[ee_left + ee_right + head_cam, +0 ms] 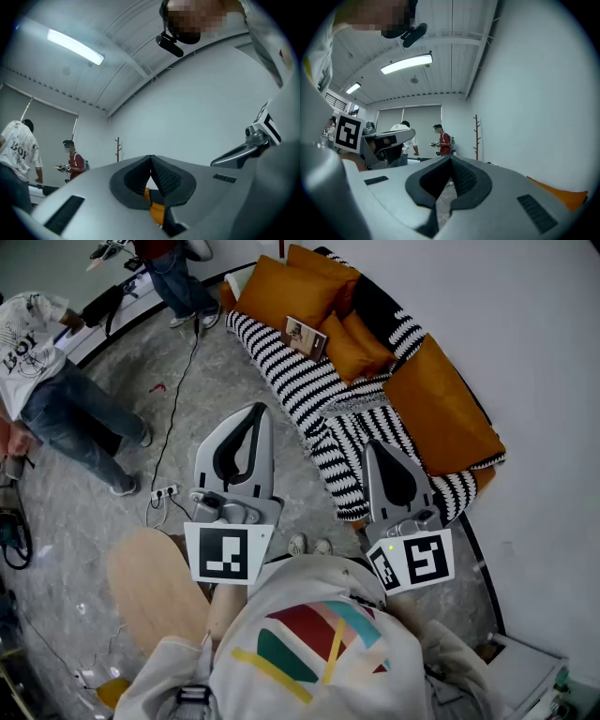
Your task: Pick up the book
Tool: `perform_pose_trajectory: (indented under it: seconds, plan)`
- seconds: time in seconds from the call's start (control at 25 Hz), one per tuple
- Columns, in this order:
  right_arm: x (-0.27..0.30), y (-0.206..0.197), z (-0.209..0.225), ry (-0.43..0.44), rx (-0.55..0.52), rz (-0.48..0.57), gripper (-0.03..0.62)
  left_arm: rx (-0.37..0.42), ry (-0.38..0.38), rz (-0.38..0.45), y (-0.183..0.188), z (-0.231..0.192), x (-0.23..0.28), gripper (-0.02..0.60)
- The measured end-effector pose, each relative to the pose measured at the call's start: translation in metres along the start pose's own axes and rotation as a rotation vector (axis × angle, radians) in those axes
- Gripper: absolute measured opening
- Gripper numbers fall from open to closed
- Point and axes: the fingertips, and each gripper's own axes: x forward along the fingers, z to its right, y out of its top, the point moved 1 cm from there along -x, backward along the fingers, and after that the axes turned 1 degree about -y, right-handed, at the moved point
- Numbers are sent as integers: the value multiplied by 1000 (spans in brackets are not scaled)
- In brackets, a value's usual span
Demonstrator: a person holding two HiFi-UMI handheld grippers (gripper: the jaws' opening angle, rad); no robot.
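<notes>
A small book (305,336) leans against orange cushions (291,292) on a sofa draped with a black-and-white striped blanket (309,390), far from both grippers. In the head view my left gripper (255,409) is held over the floor, short of the sofa, jaws together with nothing between them. The right gripper (374,444) hovers over the blanket's near end, also shut and empty. In the left gripper view the jaws (151,159) meet at the tip, with an orange cushion showing below them. The right gripper view shows its jaws (451,160) closed, pointing across the room.
A person (56,381) stands at the left and another (178,268) at the top. A cable and power strip (164,491) lie on the marble floor. A white wall runs behind the sofa. A coat stand (476,136) is by that wall.
</notes>
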Motion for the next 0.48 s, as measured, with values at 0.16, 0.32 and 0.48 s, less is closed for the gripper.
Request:
perform_pose_trajectory:
  seconds: [0.16, 0.32, 0.48]
  plan:
    - [3, -2, -12, 3, -2, -3, 14, 5, 4, -10, -3, -11, -11, 6]
    - [10, -3, -32, 18, 3, 0, 14, 0, 8, -6, -6, -28, -23, 6]
    - [17, -8, -50, 19, 24, -6, 14, -13, 8, -13, -13, -48, -37, 6]
